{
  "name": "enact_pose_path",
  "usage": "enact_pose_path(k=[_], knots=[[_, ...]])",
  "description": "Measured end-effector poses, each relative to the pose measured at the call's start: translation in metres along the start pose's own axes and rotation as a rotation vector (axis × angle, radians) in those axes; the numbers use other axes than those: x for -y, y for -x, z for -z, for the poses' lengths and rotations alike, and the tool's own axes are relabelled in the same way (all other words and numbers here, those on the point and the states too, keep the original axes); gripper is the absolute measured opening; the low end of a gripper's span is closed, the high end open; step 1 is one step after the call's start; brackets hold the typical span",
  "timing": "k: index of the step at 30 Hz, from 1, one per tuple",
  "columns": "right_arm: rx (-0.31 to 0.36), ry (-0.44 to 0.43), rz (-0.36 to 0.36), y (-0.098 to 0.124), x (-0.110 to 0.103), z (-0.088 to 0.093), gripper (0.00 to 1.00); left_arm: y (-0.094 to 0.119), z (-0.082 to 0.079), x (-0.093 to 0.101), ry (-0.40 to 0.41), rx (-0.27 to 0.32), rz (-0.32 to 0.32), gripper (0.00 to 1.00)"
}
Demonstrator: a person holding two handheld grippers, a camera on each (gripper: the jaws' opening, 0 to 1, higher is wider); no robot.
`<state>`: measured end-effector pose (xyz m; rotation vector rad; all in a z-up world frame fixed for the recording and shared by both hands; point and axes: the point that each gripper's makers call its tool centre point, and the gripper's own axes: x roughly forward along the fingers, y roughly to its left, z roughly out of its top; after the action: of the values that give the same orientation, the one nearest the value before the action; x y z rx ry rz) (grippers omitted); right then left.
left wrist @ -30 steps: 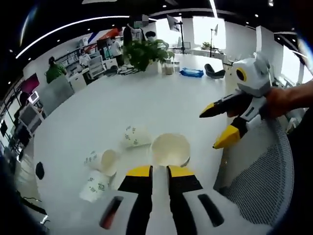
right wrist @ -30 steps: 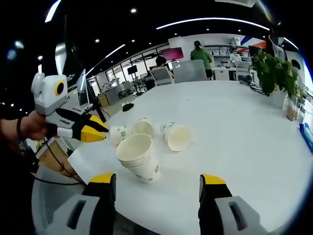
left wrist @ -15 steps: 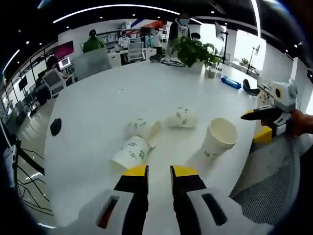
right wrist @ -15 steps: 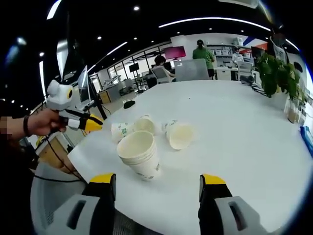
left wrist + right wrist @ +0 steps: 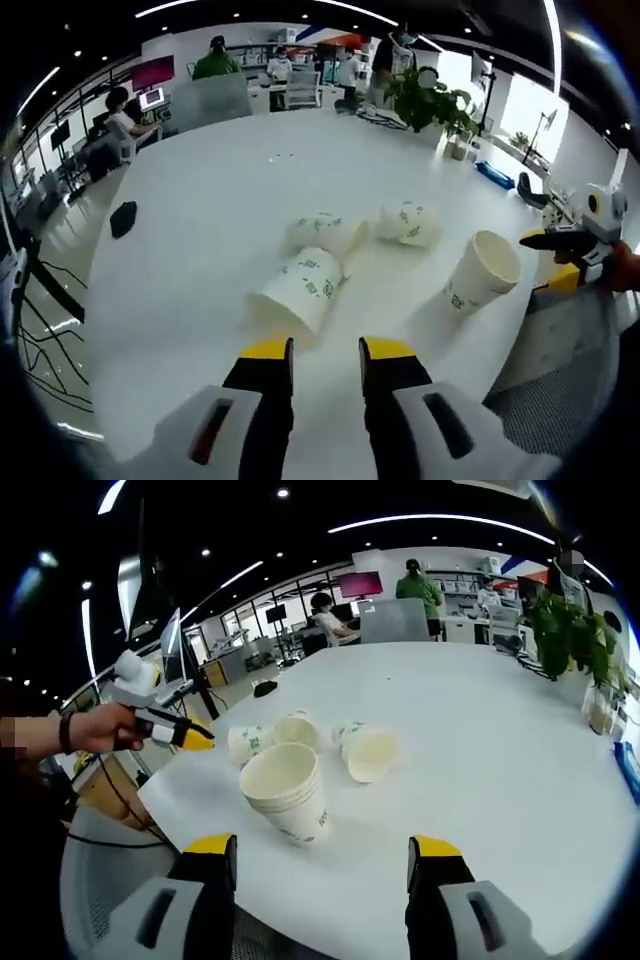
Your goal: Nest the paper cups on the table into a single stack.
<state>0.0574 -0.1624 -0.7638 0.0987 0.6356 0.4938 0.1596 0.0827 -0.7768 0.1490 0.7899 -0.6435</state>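
A stack of nested white paper cups [image 5: 287, 798] stands upright near the table's front edge; it also shows as the stack [image 5: 481, 277]. Three single cups with green print lie on their sides behind it: one cup [image 5: 299, 295] just ahead of my left gripper [image 5: 325, 350], a second cup [image 5: 325, 232] and a third cup [image 5: 410, 222]. The left gripper's jaws are open by a narrow gap and hold nothing. My right gripper [image 5: 325, 852] is wide open and empty, a short way in front of the stack. The left gripper [image 5: 185, 736] is held in a hand to the left of the cups.
The white table [image 5: 480, 740] is large and round. A small black object [image 5: 123, 218] lies towards its far side, and a potted plant [image 5: 430, 100] and a blue item [image 5: 495, 172] sit at its far end. A mesh chair [image 5: 565, 400] stands at the table's near edge. People sit at desks beyond.
The left gripper has drawn away from the stack and now faces the lying cups from closer. Its jaws have parted a little. The right gripper and the cups have stayed put.
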Motion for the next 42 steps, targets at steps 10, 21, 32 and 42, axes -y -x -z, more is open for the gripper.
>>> enact_pose_path(k=[10, 21, 32, 42], knots=[[-0.005, 0.002, 0.002, -0.001, 0.001, 0.001, 0.68, -0.026, 0.023, -0.006, 0.014, -0.065, 0.020, 0.28], [-0.006, 0.003, 0.004, -0.001, 0.001, 0.001, 0.68, -0.038, 0.021, -0.013, 0.027, -0.074, 0.016, 0.23], [-0.007, 0.001, 0.006, -0.003, 0.002, 0.003, 0.67, -0.047, 0.020, -0.008, -0.054, -0.091, 0.047, 0.20], [-0.013, 0.004, 0.004, -0.003, 0.001, 0.004, 0.67, -0.052, 0.014, -0.006, -0.065, -0.086, 0.057, 0.10]])
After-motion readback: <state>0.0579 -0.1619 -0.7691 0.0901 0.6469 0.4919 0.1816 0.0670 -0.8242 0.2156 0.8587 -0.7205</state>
